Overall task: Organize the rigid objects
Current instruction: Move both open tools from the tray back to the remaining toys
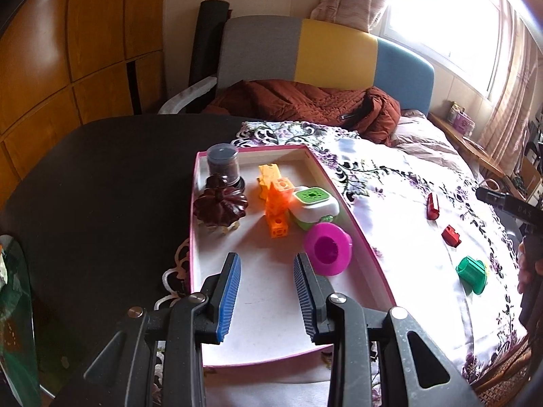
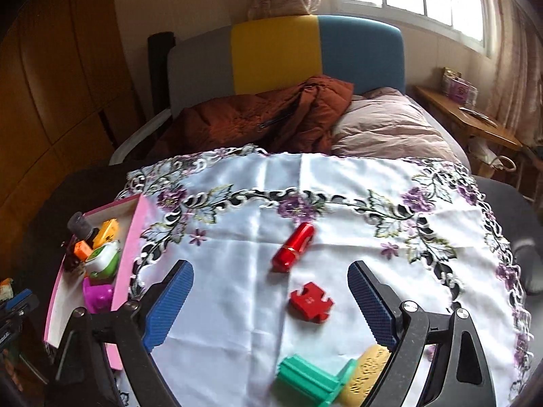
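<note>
Through the left wrist camera, my left hand-held gripper (image 1: 267,271) hangs over the pink-rimmed tray (image 1: 353,210), jaws partly apart and gripping nothing. The tray holds a dark jar (image 1: 223,164), a brown pumpkin (image 1: 220,205), orange blocks (image 1: 278,207), a green-and-white box (image 1: 314,205) and a magenta cup (image 1: 327,247) — no lettering legible. Through the right wrist camera, my right hand-held gripper (image 2: 270,279) is spread wide and empty above the embroidered cloth (image 2: 237,288), with a red tube (image 2: 293,247), a red puzzle piece (image 2: 310,301), a green piece (image 2: 310,378) and a yellow embossed piece (image 2: 368,373) — its writing unreadable.
</note>
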A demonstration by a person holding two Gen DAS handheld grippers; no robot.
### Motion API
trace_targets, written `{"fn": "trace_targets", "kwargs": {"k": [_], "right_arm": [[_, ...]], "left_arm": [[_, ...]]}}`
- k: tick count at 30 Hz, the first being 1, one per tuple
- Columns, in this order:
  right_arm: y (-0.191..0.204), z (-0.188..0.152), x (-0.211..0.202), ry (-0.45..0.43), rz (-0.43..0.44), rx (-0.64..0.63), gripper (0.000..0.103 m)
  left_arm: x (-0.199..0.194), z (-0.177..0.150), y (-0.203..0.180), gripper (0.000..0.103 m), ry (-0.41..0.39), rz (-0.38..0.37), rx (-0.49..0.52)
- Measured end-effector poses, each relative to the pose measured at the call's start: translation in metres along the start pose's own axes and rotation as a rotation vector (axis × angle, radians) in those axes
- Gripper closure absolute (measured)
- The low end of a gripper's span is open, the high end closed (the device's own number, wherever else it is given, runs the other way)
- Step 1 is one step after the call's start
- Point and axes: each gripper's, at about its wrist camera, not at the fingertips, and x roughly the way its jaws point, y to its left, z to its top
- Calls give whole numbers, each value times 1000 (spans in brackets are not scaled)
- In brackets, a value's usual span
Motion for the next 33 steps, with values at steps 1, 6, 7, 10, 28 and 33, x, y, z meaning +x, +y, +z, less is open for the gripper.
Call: {"fn": "trace_targets", "kwargs": {"k": [1,6,7,10,28,33], "right_arm": [[-10,0,0,-7,-21,21,9],[-63,-6,2,-28,-116,152,8],[-73,-10,3,-30,-133,186,8],[-96,-18,11,12,-156,292,8],[-128,-24,0,-22,-179,473,3],[-137,-25,-1,-23,-194,514,3]], "left_arm": [[0,0,-2,71,0,-3,6],[1,3,-16,71,1,-14,44],[2,4,-19,71,2,-15,51],[3,6,-29,71,3,-21,72],[17,26,-92,71,12,-106,189],[27,35,-120,71,33,-167,231]]}}
